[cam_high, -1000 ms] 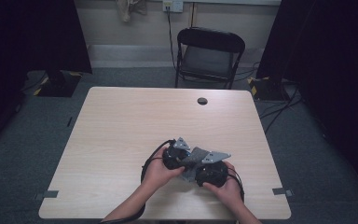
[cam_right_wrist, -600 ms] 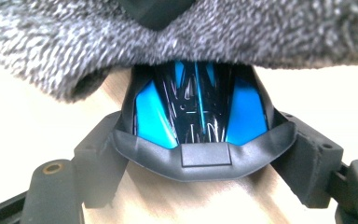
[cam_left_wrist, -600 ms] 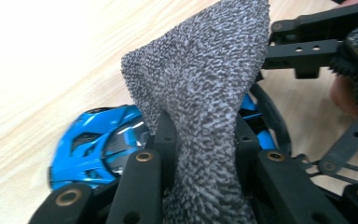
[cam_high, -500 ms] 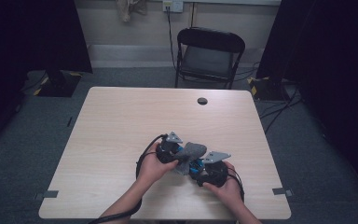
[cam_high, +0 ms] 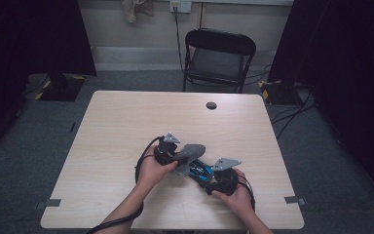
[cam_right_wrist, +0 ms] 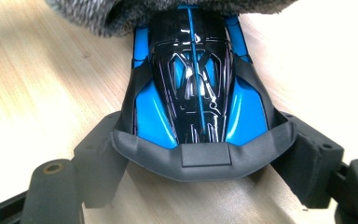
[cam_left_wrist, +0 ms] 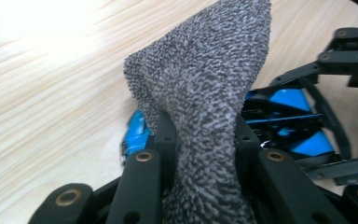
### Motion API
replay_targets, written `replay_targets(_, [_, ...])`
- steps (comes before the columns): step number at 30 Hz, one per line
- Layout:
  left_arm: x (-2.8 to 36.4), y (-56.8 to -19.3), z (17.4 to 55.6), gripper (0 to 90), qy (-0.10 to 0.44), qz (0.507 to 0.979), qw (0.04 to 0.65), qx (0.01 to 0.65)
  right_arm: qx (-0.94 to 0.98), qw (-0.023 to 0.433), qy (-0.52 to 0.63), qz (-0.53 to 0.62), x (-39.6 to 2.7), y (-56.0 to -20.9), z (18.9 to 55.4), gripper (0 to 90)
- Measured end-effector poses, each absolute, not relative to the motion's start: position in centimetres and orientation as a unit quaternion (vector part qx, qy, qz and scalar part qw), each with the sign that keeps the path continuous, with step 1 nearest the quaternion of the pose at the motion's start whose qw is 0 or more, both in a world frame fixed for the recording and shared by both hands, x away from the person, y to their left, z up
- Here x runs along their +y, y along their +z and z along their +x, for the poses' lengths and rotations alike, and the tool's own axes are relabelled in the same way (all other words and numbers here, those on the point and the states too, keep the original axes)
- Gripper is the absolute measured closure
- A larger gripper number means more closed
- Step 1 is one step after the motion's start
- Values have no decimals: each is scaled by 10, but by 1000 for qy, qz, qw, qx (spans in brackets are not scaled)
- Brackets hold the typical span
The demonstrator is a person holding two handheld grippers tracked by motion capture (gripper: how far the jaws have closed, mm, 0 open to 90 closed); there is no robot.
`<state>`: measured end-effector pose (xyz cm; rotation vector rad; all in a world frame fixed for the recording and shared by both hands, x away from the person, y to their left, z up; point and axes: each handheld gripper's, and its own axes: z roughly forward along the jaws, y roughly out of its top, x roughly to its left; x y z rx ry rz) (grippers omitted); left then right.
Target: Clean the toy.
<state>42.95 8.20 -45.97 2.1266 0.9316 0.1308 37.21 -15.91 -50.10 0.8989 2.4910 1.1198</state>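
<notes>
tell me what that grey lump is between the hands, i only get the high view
Observer: It's a fuzzy grey cloth, pinched in the left gripper, jaws shut on it.
Operator: and the blue thing under it
Observer: A toy car, blue with glossy black panels and a dark grey bumper.
Operator: is the right gripper on it
Observer: Yes, the right gripper clasps the car's sides by the bumper end, on the table.
Operator: cloth touching the car?
Observer: Yes, it covers the car's far end.
</notes>
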Motion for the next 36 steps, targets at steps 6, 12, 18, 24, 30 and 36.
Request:
replay_targets(6, [90, -463, 436, 711, 59, 834, 392, 384, 859, 133, 386, 310, -159, -501, 372, 244])
replay_targets(12, [95, -463, 442, 711, 66, 831, 385, 396, 859, 133, 386, 310, -159, -501, 372, 243])
replay_targets(18, [103, -461, 442, 710, 72, 828, 386, 401, 859, 133, 386, 310, -159, -501, 372, 243])
replay_targets(24, [108, -453, 432, 711, 72, 830, 393, 390, 859, 133, 386, 310, -159, -501, 372, 243])
replay_targets(30, [110, -447, 417, 710, 68, 837, 401, 366, 859, 132, 386, 309, -159, -501, 373, 243])
replay_targets(36, [108, -447, 400, 710, 59, 848, 396, 348, 859, 133, 386, 309, -159, -501, 372, 242])
